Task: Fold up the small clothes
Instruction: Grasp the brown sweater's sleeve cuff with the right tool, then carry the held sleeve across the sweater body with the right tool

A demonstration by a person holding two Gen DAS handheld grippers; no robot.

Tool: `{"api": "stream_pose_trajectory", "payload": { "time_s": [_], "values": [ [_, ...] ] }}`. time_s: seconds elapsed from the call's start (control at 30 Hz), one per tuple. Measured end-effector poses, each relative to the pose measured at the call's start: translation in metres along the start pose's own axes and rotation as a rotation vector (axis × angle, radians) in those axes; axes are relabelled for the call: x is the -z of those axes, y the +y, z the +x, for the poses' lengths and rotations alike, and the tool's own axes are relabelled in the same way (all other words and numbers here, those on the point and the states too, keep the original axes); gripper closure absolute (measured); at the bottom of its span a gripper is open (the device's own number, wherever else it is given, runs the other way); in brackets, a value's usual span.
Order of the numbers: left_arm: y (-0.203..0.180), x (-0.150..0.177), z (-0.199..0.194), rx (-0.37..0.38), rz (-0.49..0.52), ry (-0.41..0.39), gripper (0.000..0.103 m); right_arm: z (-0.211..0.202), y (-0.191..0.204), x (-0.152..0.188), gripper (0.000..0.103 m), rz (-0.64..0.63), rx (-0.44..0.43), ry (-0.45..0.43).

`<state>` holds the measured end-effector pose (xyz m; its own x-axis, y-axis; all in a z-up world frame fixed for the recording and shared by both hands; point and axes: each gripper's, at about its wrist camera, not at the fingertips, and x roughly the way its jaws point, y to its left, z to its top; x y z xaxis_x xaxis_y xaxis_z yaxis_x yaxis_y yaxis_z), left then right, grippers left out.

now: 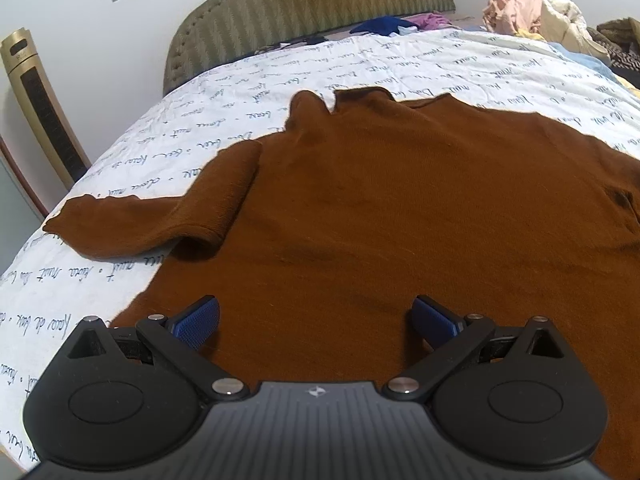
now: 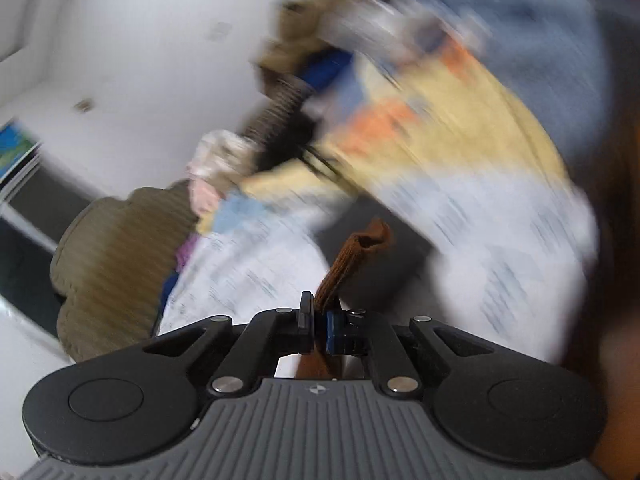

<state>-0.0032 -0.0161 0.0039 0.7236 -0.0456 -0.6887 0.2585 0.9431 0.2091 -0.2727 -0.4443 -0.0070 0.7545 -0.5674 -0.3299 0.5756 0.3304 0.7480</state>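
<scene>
Rust-brown knit sweater [image 1: 400, 208] lies spread flat on the bed's white quilt with blue script print [image 1: 280, 68], collar toward the padded olive headboard [image 1: 304, 4]. One sleeve is bent back on itself at the sweater's left edge, its cuff end trailing out across the quilt.

Left claw [image 1: 316, 322] — blue-padded fingers set wide apart, nothing between them, poised over the sweater's lower body; whether the pads touch the knit cannot be told.

Right claw [image 2: 320, 320] — fingers drawn close, pinching a strip of the same brown knit, a ribbed cuff by the look of it, which stands up past the fingertips. Right wrist view is heavily motion-blurred; background detail is unreliable.

Heap of loose clothes in pink, cream and brown [image 1: 552, 12] sits at the quilt's far right corner. Gold tower fan [image 1: 36, 108] stands beside the bed against the white wall.
</scene>
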Motion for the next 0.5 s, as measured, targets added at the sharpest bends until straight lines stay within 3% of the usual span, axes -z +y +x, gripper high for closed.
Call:
{"api": "stream_pose_trajectory", "payload": {
  "time_s": [0.1, 0.17, 0.27, 0.4, 0.5],
  "values": [
    [0.005, -0.002, -0.002, -0.009, -0.014, -0.012, 0.000, -0.013, 0.053, -0.028, 0.092, -0.209, -0.052, -0.194],
    [0.008, -0.003, -0.002, -0.009, -0.026, -0.018, 0.000, -0.025, 0.077, -0.040, 0.092, -0.276, -0.086, -0.297],
    [0.009, -0.001, 0.001, -0.002, -0.029, -0.008, 0.000, -0.034, 0.085, -0.044, 0.092, -0.318, -0.070, -0.368],
    [0.008, 0.002, 0.005, -0.003, -0.016, 0.002, 0.000, 0.002, 0.072, -0.026, 0.092, -0.321, 0.077, -0.234],
    [0.011, 0.001, 0.004, -0.007, -0.019, -0.010, 0.000, 0.032, 0.079, -0.002, 0.092, -0.342, 0.075, -0.125]
  ]
}}
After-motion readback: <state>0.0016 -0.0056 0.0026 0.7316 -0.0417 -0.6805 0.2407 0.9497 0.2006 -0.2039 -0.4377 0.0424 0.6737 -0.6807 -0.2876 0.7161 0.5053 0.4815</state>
